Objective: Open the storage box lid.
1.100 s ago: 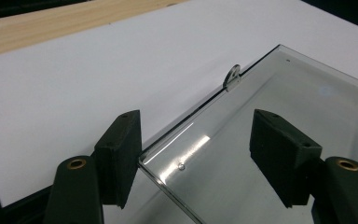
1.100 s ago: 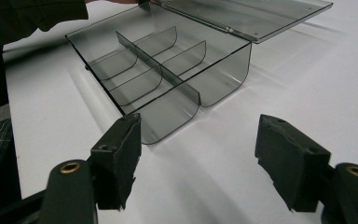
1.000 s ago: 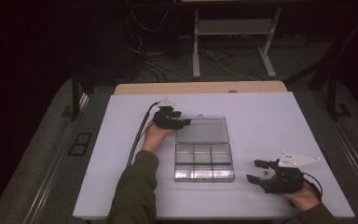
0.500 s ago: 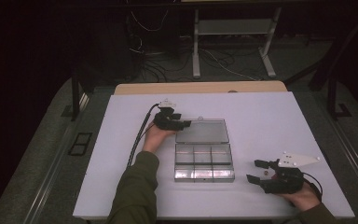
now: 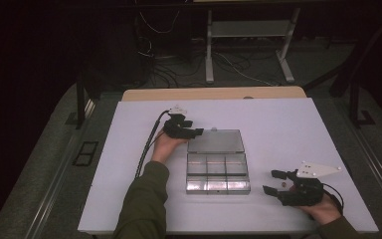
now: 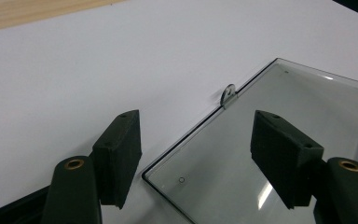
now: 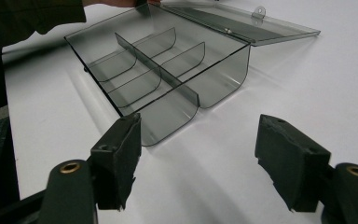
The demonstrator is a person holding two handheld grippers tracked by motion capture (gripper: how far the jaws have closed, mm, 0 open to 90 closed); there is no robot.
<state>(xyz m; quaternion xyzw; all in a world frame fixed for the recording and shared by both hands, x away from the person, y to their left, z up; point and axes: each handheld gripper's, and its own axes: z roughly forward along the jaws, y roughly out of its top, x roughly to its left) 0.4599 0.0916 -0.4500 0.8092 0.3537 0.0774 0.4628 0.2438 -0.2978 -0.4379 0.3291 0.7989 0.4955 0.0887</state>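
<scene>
Two grippers work over one clear plastic organiser box (image 5: pixel 218 172) that sits near the middle of the white bench (image 5: pixel 278 129), its hinged lid (image 5: pixel 215 141) thrown back flat on the far side. At the left, the left gripper (image 5: pixel 191 133) rests at the lid's near-left corner; in the left gripper view its jaws stand released, one on either side of the lid's edge (image 6: pixel 242 154) without pressing it, with the small latch tab (image 6: pixel 228 95) just beyond. In the middle, the tray shows six compartments, all seemingly empty, split by thin curved dividers (image 7: pixel 161 70). At the right, the right gripper (image 5: pixel 274 182) lies well apart from the box, jaws released and holding nothing. I judge the box light, stiff and rather slippery, with thin walls that could crack or skid if pinched hard. The lid's free edge beside the latch tab looks the best place to grip, and steadying the tray wall would stop it sliding.
</scene>
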